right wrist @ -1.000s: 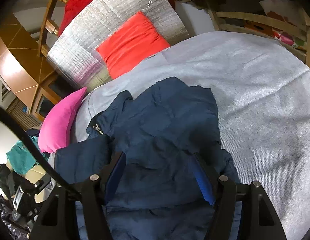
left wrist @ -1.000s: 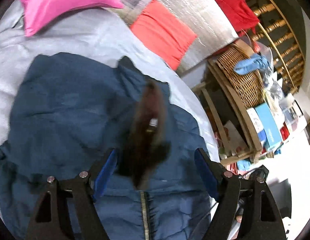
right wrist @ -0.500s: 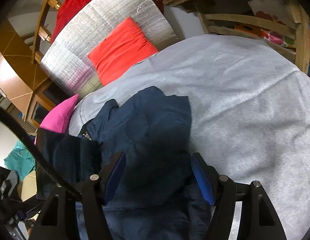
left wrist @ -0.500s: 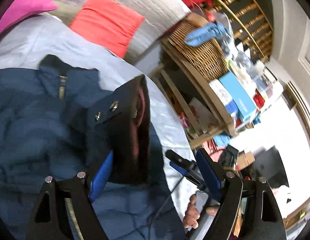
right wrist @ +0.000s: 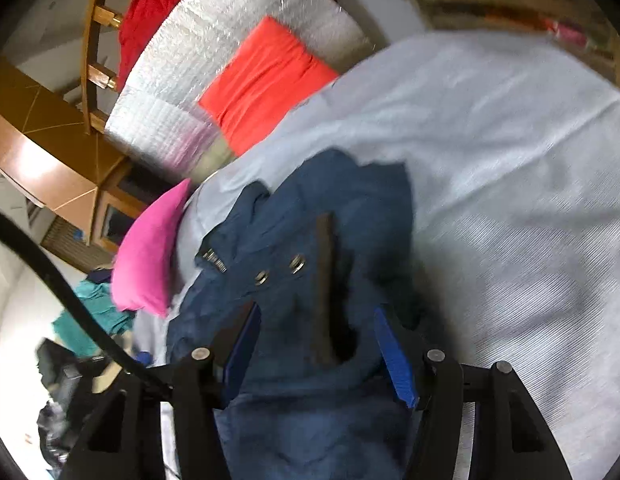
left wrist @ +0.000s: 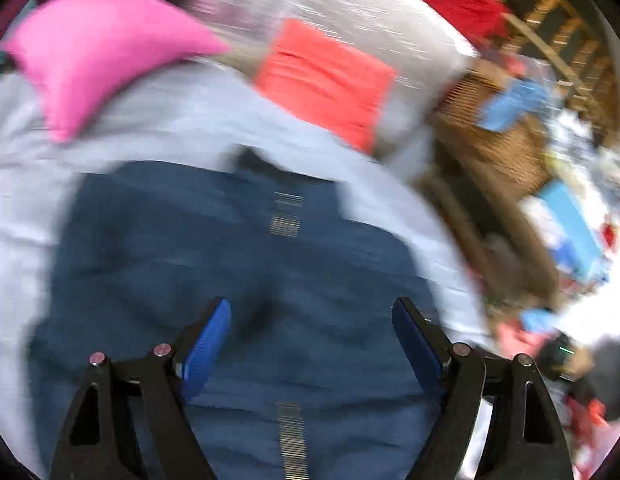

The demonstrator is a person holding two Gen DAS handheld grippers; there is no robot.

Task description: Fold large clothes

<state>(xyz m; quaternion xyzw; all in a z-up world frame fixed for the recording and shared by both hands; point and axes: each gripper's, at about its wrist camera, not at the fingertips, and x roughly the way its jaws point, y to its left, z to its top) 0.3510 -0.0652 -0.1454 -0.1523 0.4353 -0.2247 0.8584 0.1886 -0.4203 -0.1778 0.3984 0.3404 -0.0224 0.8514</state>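
Your left gripper [left wrist: 310, 332] hangs spread wide and empty over the navy jacket [left wrist: 238, 264], which lies on the grey bed sheet [left wrist: 182, 120] near the pink pillow [left wrist: 98, 52]. Your right gripper [right wrist: 317, 344] has just been closing, jacket cloth bunched between its jaws.

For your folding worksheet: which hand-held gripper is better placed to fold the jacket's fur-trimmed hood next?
Probably the right hand-held gripper: the navy jacket's hood bunches between its closing jaws. The left hand-held gripper hangs open above flat fabric.
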